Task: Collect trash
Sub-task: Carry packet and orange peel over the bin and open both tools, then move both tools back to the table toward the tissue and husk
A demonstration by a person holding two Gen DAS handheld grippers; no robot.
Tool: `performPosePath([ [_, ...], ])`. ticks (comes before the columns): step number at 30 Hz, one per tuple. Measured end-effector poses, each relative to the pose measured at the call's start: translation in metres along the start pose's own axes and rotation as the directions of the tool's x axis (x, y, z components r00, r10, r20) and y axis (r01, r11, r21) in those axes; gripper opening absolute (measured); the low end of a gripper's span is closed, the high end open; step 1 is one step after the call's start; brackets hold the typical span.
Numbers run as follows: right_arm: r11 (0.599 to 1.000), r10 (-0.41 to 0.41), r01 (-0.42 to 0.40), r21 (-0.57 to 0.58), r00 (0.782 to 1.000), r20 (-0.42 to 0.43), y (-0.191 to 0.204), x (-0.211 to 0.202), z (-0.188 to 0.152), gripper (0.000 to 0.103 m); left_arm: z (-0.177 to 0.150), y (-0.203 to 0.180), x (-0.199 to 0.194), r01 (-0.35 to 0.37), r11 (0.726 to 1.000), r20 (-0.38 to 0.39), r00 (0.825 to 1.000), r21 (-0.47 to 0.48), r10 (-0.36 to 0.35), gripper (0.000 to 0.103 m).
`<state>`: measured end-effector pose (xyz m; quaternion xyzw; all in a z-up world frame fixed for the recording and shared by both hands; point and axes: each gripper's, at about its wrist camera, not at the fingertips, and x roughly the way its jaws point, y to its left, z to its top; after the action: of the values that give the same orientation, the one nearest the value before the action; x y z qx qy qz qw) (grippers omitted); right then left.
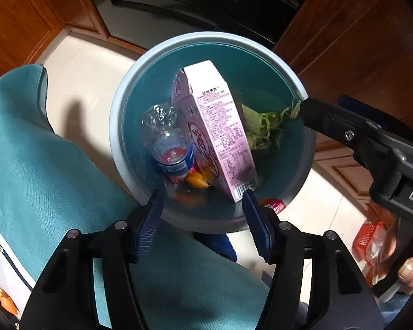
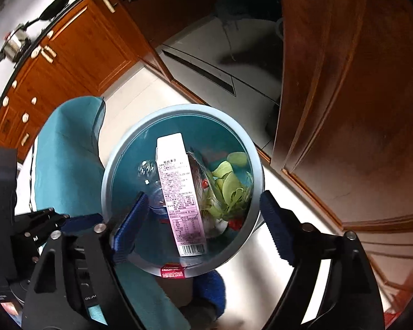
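Left wrist view, looking straight down: teal trousers (image 1: 41, 165) fill the left side; next comes the round blue bin (image 1: 118, 126) on the pale floor, and the left gripper (image 1: 202, 200) hangs over its near rim with jaws standing apart and nothing between the blue pads (image 1: 148, 220); inside the bin, just beyond the fingertips, one clear plastic bottle (image 1: 165, 132) lies on the left, one pink carton (image 1: 220, 129) leans beside it with its barcode end just by the right pad, and one bunch of green leaves (image 1: 264, 129) sits right of that; orange scraps (image 1: 197, 180) show at the bottom; further right, the other gripper's black finger (image 1: 327, 121) reaches over the bin's rim, and a red-and-clear wrapper (image 1: 371, 244) lies on the floor. Right wrist view: the same bin (image 2: 250, 148) sits ahead of the right gripper (image 2: 203, 211), jaws spread wide and empty; bottle (image 2: 147, 169), carton (image 2: 179, 181) and leaves (image 2: 228, 181) lie in a row below and between the fingers; wooden cabinets (image 2: 344, 110) close off the right.
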<state>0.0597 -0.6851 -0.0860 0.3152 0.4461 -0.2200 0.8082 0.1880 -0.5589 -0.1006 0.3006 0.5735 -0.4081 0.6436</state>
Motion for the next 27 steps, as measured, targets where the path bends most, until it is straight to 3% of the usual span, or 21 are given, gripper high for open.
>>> performPosePath([
  [9, 0.999, 0.010, -0.009, 0.032, 1.000, -0.020, 0.007, -0.015, -0.002, 0.085, -0.008, -0.001, -0.017, 0.005, 1.000, 0.017, 1.000, -0.007, -0.005, 0.061],
  [27, 0.998, 0.016, -0.015, -0.058, 1.000, 0.013, 0.074, -0.075, -0.033, 0.086, -0.063, 0.016, -0.094, 0.010, 0.999, 0.152, 0.988, -0.038, -0.005, 0.062],
])
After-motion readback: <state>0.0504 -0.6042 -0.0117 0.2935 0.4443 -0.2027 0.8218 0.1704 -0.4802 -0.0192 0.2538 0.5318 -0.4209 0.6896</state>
